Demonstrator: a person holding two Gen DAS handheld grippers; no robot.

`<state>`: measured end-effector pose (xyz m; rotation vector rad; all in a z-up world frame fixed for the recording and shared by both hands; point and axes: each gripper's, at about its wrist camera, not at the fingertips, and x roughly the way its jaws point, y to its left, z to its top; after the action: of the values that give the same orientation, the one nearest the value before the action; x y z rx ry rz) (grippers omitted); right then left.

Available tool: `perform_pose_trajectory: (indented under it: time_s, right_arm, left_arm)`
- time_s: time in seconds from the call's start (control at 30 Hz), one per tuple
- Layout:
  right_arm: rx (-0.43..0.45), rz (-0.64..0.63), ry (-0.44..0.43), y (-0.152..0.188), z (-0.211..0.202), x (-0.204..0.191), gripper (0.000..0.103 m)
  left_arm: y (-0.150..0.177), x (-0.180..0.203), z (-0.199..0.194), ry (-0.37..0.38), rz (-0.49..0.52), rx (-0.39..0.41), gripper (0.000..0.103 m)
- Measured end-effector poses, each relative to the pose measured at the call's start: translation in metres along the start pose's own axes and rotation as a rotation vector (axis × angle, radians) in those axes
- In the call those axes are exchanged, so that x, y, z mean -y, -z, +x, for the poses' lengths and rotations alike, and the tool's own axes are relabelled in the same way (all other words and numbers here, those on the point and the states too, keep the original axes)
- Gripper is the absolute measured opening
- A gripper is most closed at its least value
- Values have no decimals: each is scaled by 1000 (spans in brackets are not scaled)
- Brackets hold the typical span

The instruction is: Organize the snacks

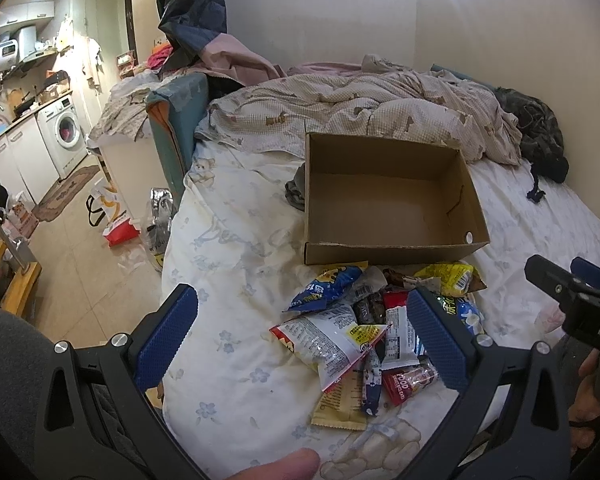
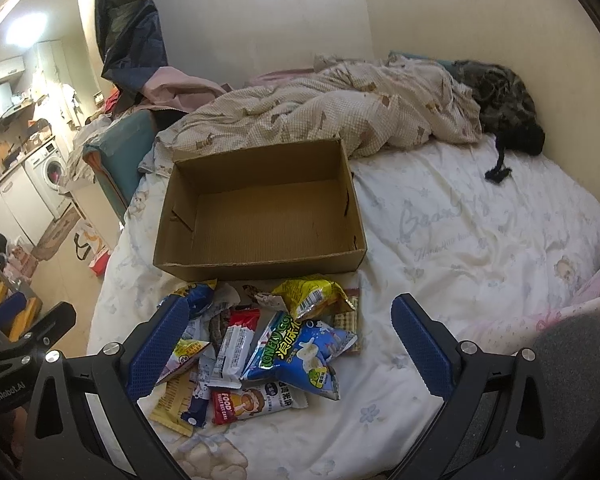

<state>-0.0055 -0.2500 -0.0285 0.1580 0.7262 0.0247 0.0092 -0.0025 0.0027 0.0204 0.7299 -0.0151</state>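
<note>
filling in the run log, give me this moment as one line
stage: start | cardboard box: empty, on bed | snack pile: loose in front of box | left gripper: open above pile | right gripper: open above pile

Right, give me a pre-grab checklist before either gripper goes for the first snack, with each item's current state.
1. Cardboard box open and empty inside: ok.
2. Snack pile lies on the bed sheet just in front of the box: ok.
3. Left gripper open, holding nothing: ok.
4. Right gripper open, holding nothing: ok.
5. A single packet free to pinch: not ok, packets overlap; the yellow packet on top looks easiest.
6. Grippers clear of each other: cannot tell; they are close together.
</note>
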Motion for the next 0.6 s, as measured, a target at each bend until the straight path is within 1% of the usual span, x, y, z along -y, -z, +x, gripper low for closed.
perform_pose_trajectory:
  time_s: [0.1,0.23,0.4,0.47,0.57,0.6]
  right_arm:
    - [-44,3,-35,-10,6,5,103]
    - [-125,64,-77,-28,24,19,103]
    - [-271,158,-119,-46,62,38,103]
    - [-309,179,-108,-49,73,42,103]
    - [-367,218,-104,-49,93,49,103]
    - [-382,233,-108,-47,99,52,103]
  left_arm:
    - [-8,-1,6,-30,11,-18,103]
    - [-21,-7,18,-32,2,-60,103]
    - [-37,-11,48,-45,-17,-166,103]
    - [-42,-14,57,-58,-39,-197,103]
    - [-48,-18,73,-52,-70,-246,103]
    - [-49,-19,82,-38,-83,-281,103]
